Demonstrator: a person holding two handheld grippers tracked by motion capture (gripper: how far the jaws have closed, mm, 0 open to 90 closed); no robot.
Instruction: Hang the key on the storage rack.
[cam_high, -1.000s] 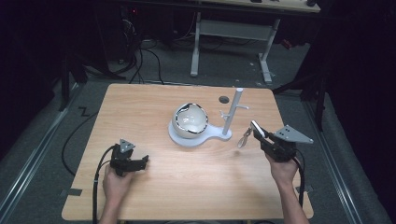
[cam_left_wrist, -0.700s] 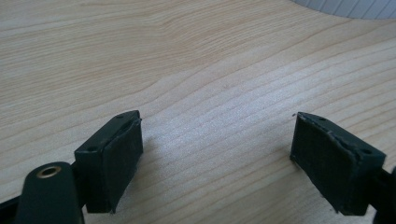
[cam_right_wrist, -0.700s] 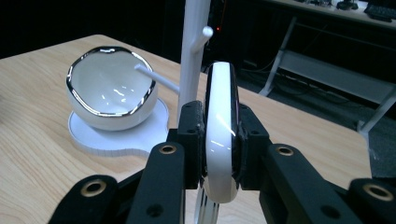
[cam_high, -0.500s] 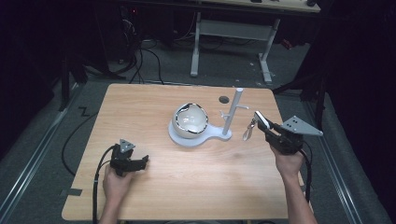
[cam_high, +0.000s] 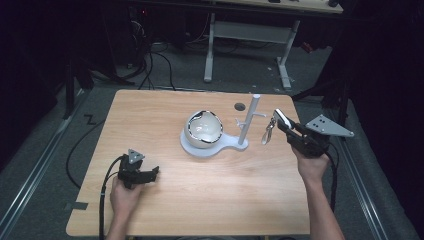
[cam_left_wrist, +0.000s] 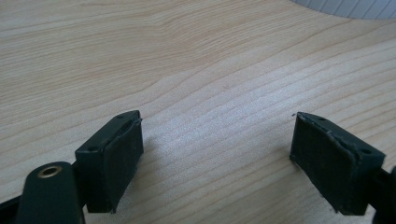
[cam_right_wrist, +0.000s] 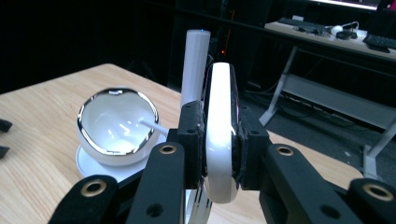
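Observation:
A white stand (cam_high: 226, 146) sits mid-table, with an upright post (cam_high: 251, 116) that has small side pegs and a shiny white bowl (cam_high: 203, 128) on its base. My right gripper (cam_high: 280, 120) hovers just right of the post, shut on a flat white tag (cam_high: 278, 116); a metal key ring (cam_high: 267, 134) dangles from the tag. In the right gripper view the tag (cam_right_wrist: 220, 116) stands edge-on between the jaws, the post (cam_right_wrist: 194, 60) directly behind it and the bowl (cam_right_wrist: 116, 122) to the left. My left gripper (cam_high: 153, 172) rests open on the table at front left, its pads (cam_left_wrist: 122, 154) wide apart over bare wood.
A small dark round spot (cam_high: 239, 106) marks the table behind the stand. Past the table's far edge stands a white desk frame (cam_high: 250, 31), with cables on the floor at left. The wooden top (cam_high: 215, 200) lies bare in front.
My right gripper has risen and moved away from the person with the tag, closer to the post's pegs. The left gripper has stayed put.

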